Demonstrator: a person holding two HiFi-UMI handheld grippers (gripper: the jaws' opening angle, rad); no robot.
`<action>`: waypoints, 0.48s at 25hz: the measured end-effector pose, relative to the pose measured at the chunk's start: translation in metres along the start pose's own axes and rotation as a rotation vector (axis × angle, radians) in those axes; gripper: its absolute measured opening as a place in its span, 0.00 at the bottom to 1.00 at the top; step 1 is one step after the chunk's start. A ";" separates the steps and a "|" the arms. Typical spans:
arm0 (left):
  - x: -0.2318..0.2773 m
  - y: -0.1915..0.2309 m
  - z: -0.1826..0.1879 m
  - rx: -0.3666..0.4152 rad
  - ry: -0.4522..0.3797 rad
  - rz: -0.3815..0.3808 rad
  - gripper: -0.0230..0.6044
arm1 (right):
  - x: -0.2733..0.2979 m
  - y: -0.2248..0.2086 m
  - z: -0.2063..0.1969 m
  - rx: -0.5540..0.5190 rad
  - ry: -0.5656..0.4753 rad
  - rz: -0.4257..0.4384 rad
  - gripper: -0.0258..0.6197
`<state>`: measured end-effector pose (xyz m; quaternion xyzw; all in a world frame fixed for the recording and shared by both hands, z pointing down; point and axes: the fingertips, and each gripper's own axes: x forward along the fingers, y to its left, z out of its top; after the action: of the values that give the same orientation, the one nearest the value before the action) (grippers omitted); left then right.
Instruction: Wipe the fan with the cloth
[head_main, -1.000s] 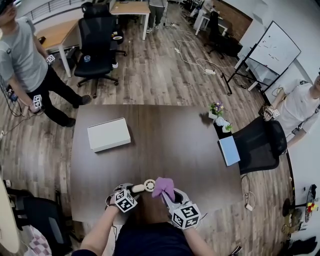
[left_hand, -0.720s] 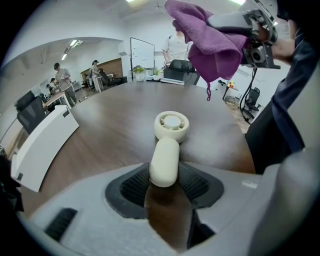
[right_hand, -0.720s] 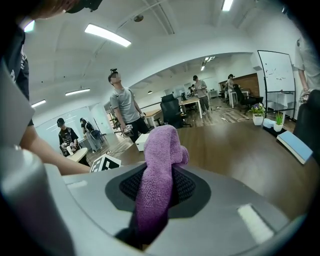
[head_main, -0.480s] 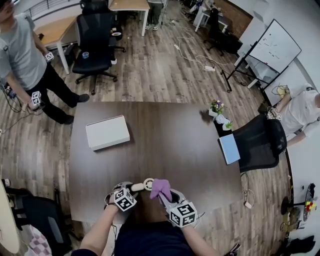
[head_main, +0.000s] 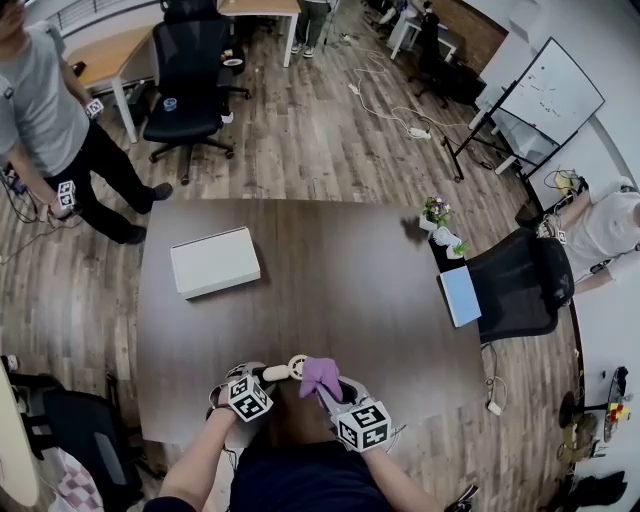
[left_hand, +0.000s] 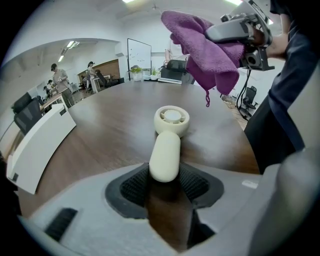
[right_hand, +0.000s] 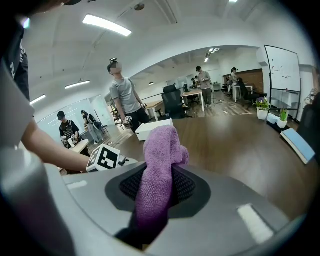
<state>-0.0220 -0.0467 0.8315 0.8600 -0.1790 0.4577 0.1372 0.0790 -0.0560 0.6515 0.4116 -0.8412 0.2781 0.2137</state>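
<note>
A small cream hand fan (head_main: 297, 367) lies at the table's near edge, its round head (left_hand: 171, 120) pointing away from me. My left gripper (head_main: 268, 375) has just been closing, and its pads now press the fan's handle (left_hand: 165, 155) from both sides. A purple cloth (head_main: 320, 375) sits bunched just right of the fan head, with my right gripper (head_main: 325, 387) shut on it. In the left gripper view the cloth (left_hand: 207, 50) hangs above and right of the fan. In the right gripper view the cloth (right_hand: 157, 170) fills the gap between the jaws.
On the dark wooden table (head_main: 330, 290) a white box (head_main: 214, 262) lies at the far left. Small potted plants (head_main: 435, 218) stand at the far right corner. A black chair (head_main: 525, 285) with a blue book (head_main: 458, 298) sits to the right. A person (head_main: 50, 120) stands at the far left.
My right gripper has sunk a little with the cloth, which now sits closer to the fan head. The left gripper and the fan have stayed in place.
</note>
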 end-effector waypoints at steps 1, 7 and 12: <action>0.001 0.000 0.000 0.004 -0.002 0.002 0.33 | 0.001 0.000 -0.001 -0.002 0.006 0.002 0.21; 0.000 -0.001 0.001 -0.004 -0.050 0.013 0.33 | 0.031 -0.002 -0.031 -0.213 0.223 0.015 0.21; 0.001 -0.001 0.000 -0.004 -0.080 0.010 0.33 | 0.068 0.008 -0.048 -0.494 0.428 0.086 0.21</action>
<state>-0.0214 -0.0457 0.8320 0.8764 -0.1897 0.4234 0.1295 0.0401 -0.0602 0.7256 0.2436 -0.8359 0.1546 0.4670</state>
